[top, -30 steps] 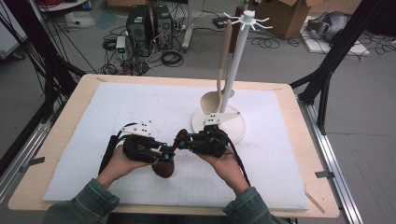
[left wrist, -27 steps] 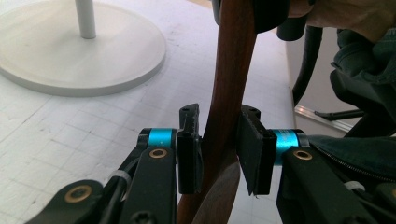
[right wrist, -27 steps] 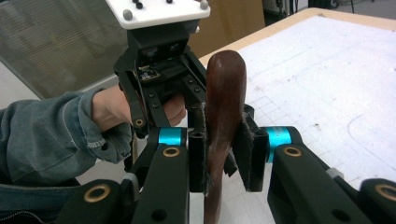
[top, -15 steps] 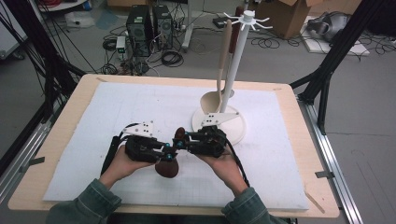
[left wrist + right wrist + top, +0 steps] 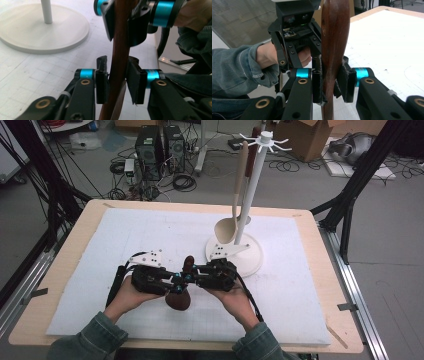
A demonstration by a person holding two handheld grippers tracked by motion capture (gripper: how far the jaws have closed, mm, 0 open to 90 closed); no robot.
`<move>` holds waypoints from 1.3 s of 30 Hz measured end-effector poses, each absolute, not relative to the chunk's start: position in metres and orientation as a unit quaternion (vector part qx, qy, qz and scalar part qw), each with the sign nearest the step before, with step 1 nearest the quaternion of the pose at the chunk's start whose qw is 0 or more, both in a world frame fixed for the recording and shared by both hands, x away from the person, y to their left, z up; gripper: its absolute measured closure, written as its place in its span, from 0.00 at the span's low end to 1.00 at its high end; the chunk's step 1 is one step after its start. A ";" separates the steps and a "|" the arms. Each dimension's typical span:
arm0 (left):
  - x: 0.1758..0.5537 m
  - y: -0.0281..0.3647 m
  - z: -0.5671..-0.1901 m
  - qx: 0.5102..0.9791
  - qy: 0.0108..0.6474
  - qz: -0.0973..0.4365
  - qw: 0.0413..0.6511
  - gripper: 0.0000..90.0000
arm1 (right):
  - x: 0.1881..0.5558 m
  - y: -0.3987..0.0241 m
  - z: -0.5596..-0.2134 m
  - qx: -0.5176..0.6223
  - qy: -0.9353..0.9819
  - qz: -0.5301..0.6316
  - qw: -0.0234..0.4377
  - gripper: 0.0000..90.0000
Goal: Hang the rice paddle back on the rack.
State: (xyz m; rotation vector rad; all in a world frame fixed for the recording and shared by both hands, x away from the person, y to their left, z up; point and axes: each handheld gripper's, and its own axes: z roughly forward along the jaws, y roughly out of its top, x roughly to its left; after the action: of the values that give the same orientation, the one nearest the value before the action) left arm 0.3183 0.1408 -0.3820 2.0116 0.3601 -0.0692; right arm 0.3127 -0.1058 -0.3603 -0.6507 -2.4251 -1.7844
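- Dark brown wood: a wooden spoon [image 5: 182, 287] sits between the two grippers in the high view, over the white mat [image 5: 150, 235] at the near middle of the tabletop [image 5: 65, 250]. Left gripper [image 5: 172, 281] and right gripper [image 5: 189, 276] meet nose to nose on it. White utensil stand [image 5: 250, 210] just behind, a beige spoon [image 5: 232, 215] hanging from it.
- Left gripper view: its fingers [image 5: 102, 82] sit narrowly apart around the spoon handle; left pad touching the wood, right pad close beside it, and they have just been opening a little. Right gripper clamps the handle farther up.
- Right gripper view: its fingers [image 5: 317, 80] press both sides of the handle; they have just closed a little further on it. Left gripper close behind, a denim sleeve [image 5: 234, 67] beside it.
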 end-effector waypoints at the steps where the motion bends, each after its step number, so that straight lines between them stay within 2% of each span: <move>1: 0.318 0.142 -0.382 0.841 0.151 -0.027 0.519 0.77 | 0.313 -0.106 -0.360 -0.210 -0.787 -0.580 0.029 0.85; 17: 0.317 0.143 -0.382 0.840 0.149 -0.020 0.521 0.81 | 0.312 -0.103 -0.359 -0.207 -0.783 -0.586 0.018 0.83; 29: 0.318 0.146 -0.384 0.839 0.152 -0.019 0.522 0.82 | 0.316 -0.097 -0.367 -0.211 -0.785 -0.582 0.029 0.83; 39: 0.316 0.151 -0.382 0.841 0.150 -0.007 0.520 0.74 | 0.318 -0.099 -0.366 -0.210 -0.787 -0.579 0.028 0.85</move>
State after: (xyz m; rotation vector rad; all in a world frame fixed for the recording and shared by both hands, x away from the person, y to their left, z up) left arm 0.3155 0.1507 -0.3819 2.0165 0.3596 -0.0168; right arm 0.3175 -0.0992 -0.3660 -0.6494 -2.4297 -1.7862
